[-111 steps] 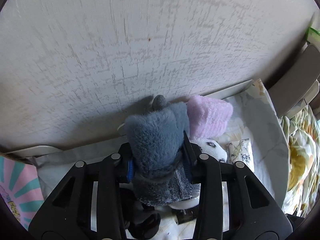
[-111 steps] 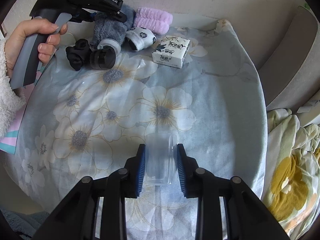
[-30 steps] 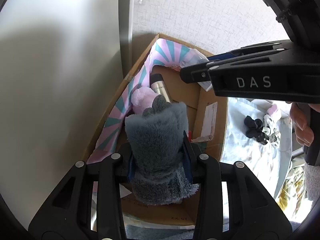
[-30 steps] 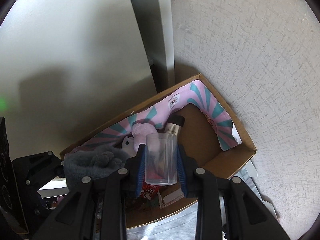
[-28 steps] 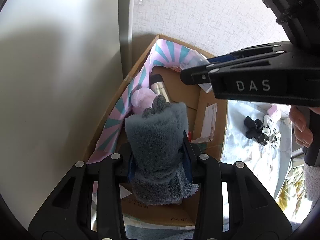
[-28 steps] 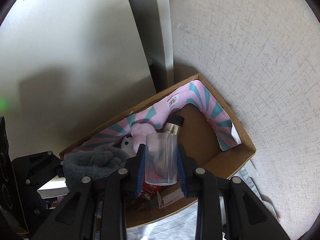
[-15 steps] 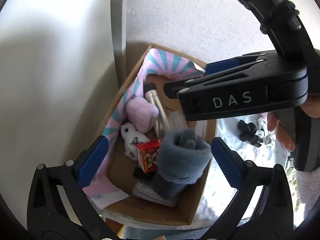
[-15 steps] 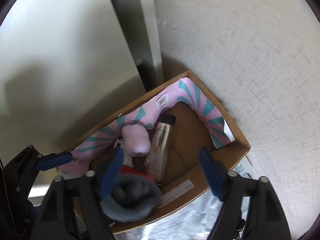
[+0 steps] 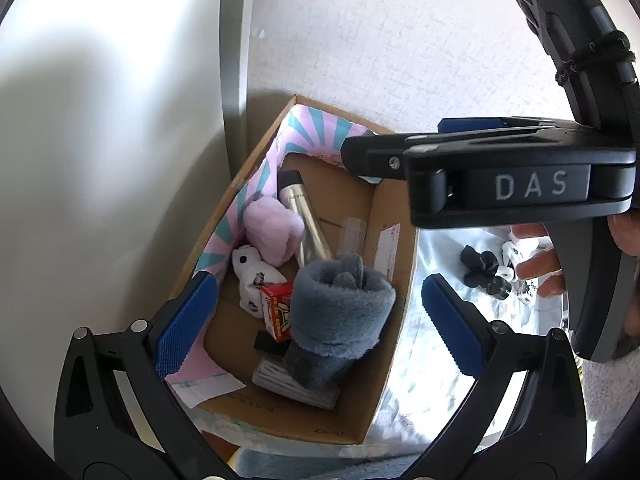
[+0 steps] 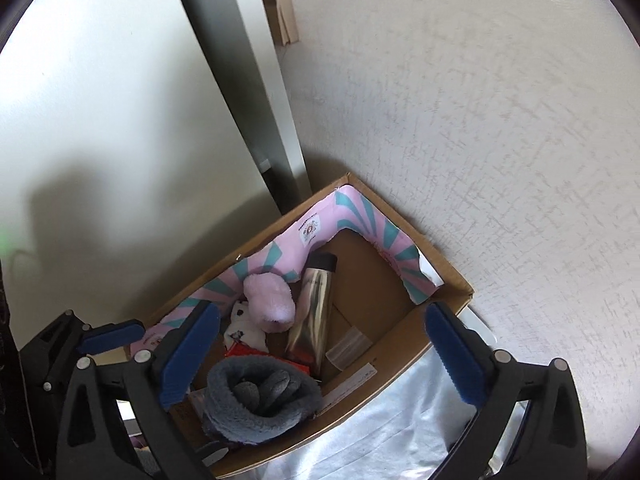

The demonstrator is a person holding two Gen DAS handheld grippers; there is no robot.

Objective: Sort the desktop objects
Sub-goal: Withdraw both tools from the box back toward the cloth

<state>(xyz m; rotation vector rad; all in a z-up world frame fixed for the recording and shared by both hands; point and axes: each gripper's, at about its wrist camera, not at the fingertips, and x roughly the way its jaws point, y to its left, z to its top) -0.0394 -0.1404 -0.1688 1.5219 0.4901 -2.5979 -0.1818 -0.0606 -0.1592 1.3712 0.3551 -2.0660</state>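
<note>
Both grippers hover over the cardboard box (image 10: 444, 280). The left gripper (image 9: 320, 312) gapes wide, empty; the right gripper (image 10: 320, 344) is opening, nothing between its jaws. The grey plush glove (image 9: 340, 312) lies lower centre, the clear cup (image 10: 348, 344) beside the steel bottle (image 10: 316, 312). The remaining black socks (image 9: 480, 268) lie right of frame — nearer the right hand (image 9: 540, 268).

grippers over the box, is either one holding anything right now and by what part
Nothing is held. The left hand-held gripper is open, the right hand-held gripper's jaws are opening with nothing gripped; the grey plush glove and clear cup lie in the cardboard box.
</note>
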